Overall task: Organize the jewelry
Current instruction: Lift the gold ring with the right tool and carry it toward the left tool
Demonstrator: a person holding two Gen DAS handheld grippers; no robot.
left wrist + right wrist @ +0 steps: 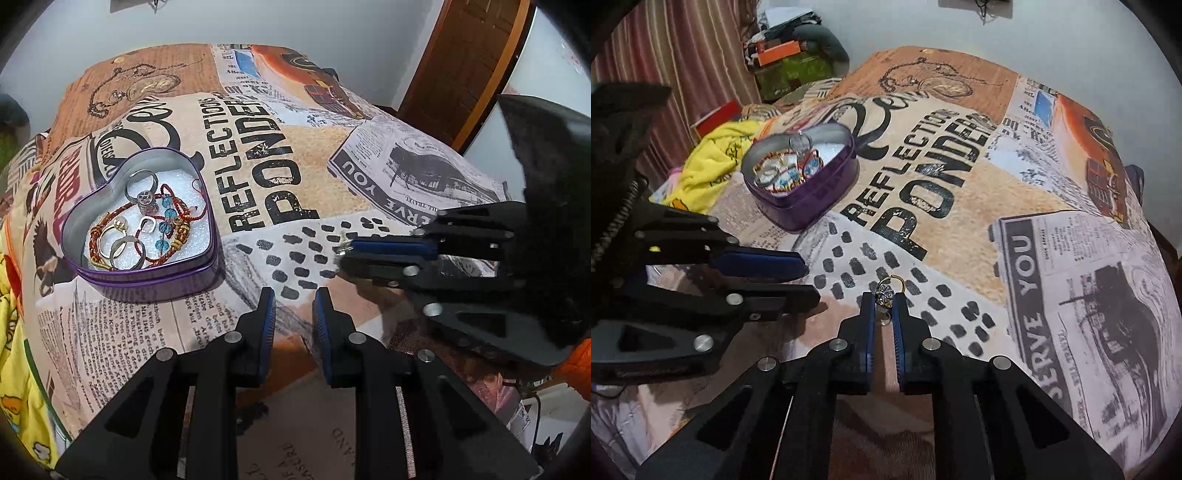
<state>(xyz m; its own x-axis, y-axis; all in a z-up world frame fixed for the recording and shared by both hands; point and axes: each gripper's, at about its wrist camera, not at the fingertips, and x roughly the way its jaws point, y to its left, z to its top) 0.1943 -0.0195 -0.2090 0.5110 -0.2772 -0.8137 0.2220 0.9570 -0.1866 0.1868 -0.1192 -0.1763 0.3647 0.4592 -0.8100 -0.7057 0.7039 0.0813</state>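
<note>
The right gripper (884,301) has its jaws pinched on a gold ring (889,290) with a stone, held just above the printed cloth (960,221) at lower centre. The left gripper (293,306) is empty, jaws slightly parted. The heart tin (140,236), mid-left, already holds rings and bracelets. Carrying seems under way; next, I'd guess, swing left over the tin and release.
</note>
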